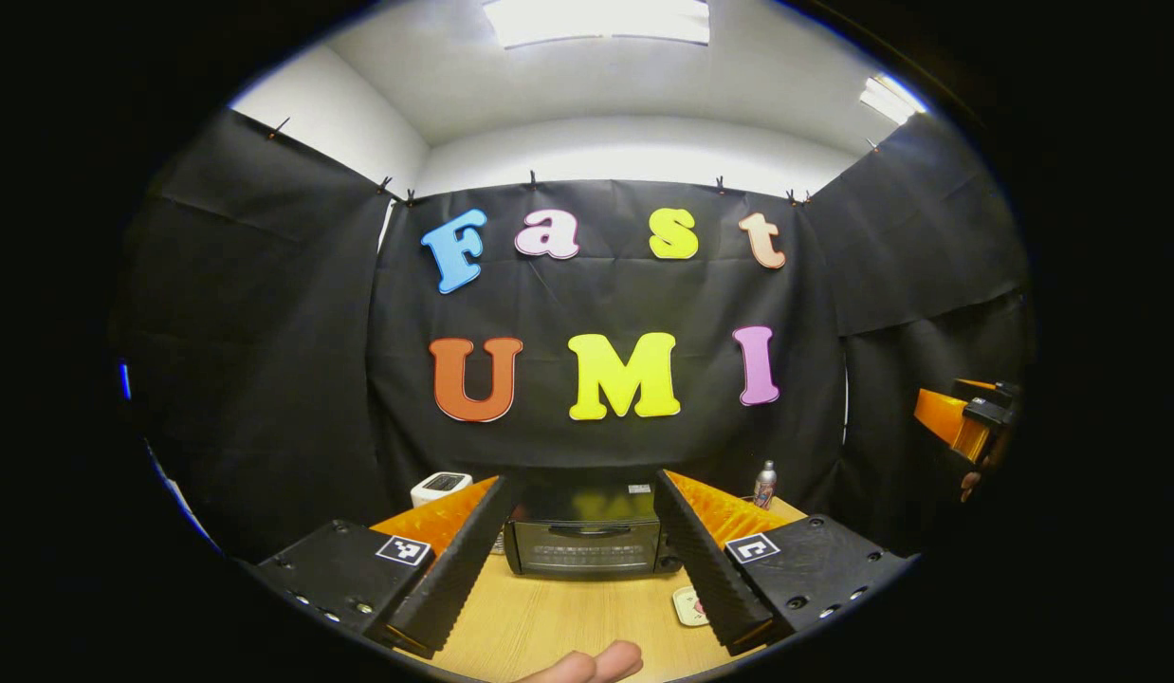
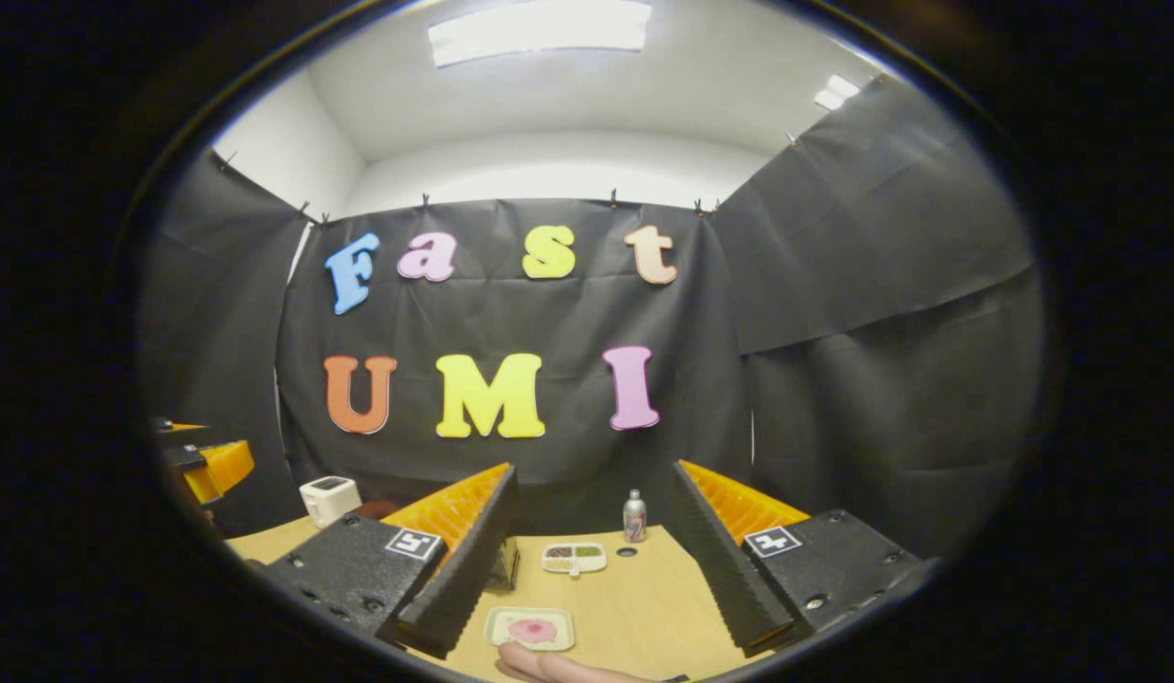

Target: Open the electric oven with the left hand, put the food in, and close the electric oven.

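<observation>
While the electric oven (image 1: 584,537) sits shut at the back of the wooden table (image 1: 568,617), the left gripper (image 1: 582,560) hangs in front of it with its fingers spread wide, gripping nothing; the oven door shows between them. A white appliance (image 1: 440,487) stands to the left of the oven, a small bottle (image 1: 764,484) to its right. In the right gripper view, the right gripper (image 2: 592,569) also stands wide open and empty, and the food (image 2: 533,630), a pink piece on a small tray (image 2: 500,621), lies on the table nearer than the oven. A second tray (image 2: 574,558) with compartments rests farther back, beside the bottle.
</observation>
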